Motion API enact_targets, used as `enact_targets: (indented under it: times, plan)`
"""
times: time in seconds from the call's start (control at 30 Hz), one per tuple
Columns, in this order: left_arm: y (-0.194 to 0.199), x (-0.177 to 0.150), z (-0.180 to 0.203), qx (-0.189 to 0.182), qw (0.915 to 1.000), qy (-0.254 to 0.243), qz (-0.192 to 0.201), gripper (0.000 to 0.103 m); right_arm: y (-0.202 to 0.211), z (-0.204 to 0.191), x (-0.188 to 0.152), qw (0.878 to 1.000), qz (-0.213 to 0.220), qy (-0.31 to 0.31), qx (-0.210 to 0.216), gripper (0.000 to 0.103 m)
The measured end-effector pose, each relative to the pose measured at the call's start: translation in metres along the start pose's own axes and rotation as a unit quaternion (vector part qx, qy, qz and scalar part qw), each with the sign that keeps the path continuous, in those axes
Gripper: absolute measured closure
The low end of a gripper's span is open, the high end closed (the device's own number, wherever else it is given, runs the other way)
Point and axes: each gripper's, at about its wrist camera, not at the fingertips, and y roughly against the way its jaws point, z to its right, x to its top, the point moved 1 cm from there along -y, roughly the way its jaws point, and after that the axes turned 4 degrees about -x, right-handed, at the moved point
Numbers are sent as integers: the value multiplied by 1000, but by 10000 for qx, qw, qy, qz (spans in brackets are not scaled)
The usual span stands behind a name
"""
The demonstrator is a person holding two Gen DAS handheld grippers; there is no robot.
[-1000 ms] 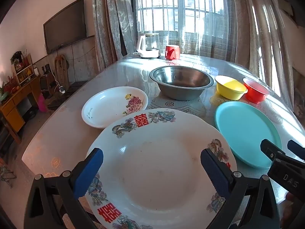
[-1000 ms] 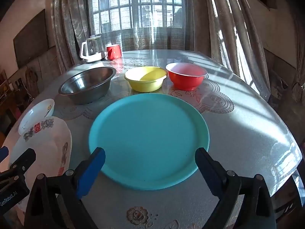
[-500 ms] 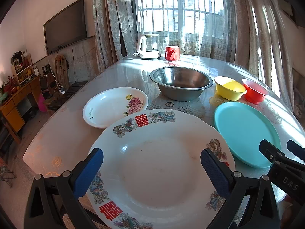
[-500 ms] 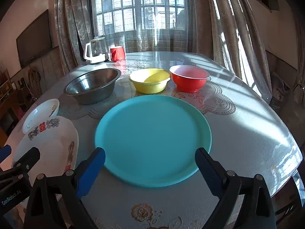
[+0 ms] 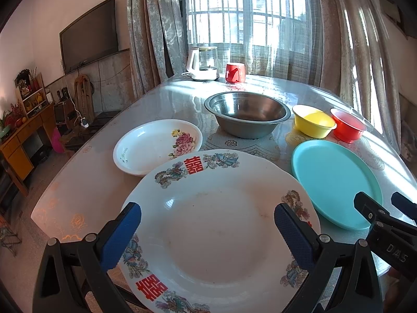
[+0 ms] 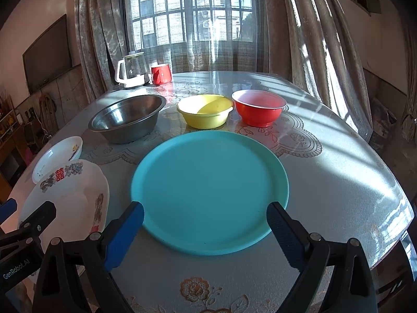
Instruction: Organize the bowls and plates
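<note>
My left gripper [image 5: 208,224] is open and empty above a large white plate [image 5: 221,224] with red characters at the table's near edge. A smaller white floral plate [image 5: 156,146] lies behind it. My right gripper [image 6: 204,221] is open and empty over the near rim of a teal plate [image 6: 208,187]. Behind stand a steel bowl [image 6: 127,117], a yellow bowl [image 6: 206,110] and a red bowl [image 6: 258,107]. The right gripper also shows in the left wrist view [image 5: 385,208], and the left gripper shows in the right wrist view [image 6: 23,214].
A white kettle [image 6: 131,70] and a red mug [image 6: 161,74] stand at the far side of the round table [image 6: 338,169] by the curtained window. A TV [image 5: 88,34] and shelves [image 5: 28,99] are off to the left.
Both grippers have drawn back and risen slightly, so the plates and bowls sit a little farther ahead in each view. Both stay open and nothing on the table has moved.
</note>
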Motion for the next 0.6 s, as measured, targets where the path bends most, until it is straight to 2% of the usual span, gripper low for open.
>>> enact_targets:
  times: [0.6]
  plan:
    - [2, 3, 3, -42, 10000, -13, -11, 0, 1, 0, 1, 10000, -11, 0, 64, 6]
